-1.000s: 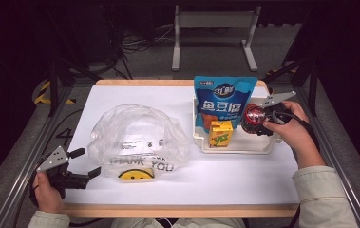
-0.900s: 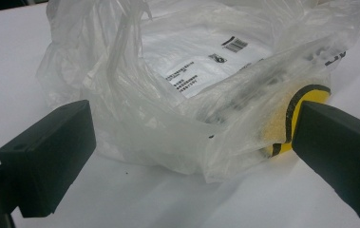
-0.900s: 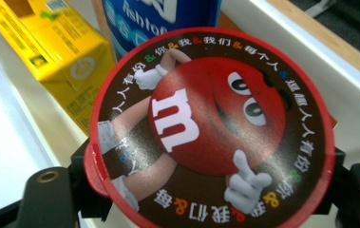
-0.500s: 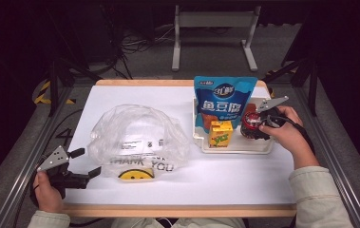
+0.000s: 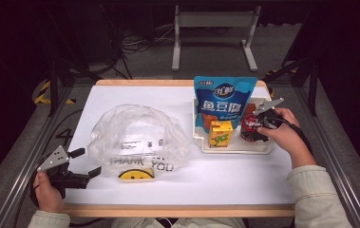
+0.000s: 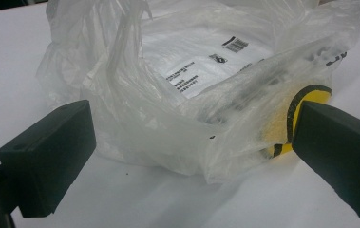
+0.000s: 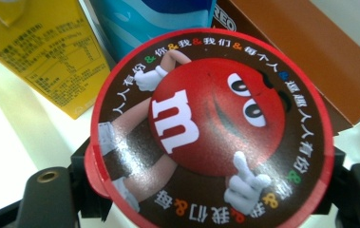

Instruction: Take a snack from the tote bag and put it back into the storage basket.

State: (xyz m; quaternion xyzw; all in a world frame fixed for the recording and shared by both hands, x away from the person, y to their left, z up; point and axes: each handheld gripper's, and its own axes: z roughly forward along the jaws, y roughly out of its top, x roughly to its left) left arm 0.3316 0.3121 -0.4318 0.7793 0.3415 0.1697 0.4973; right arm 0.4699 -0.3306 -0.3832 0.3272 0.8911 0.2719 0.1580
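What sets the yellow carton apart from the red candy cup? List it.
The yellow carton is a boxy, straight-sided pack; the red candy cup is round with a printed foil lid. The carton stands free; the cup sits between the right gripper jaws. Both stand in the white tray.

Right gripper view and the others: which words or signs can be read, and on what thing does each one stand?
"m": round candy tub lid; ring of Chinese characters with "&".
"THANK YOU": plastic bag, above a yellow smiley.
"鱼豆腐": blue pouch.
"REO": brown box, cut off.
Yellow carton and bag label: too small.
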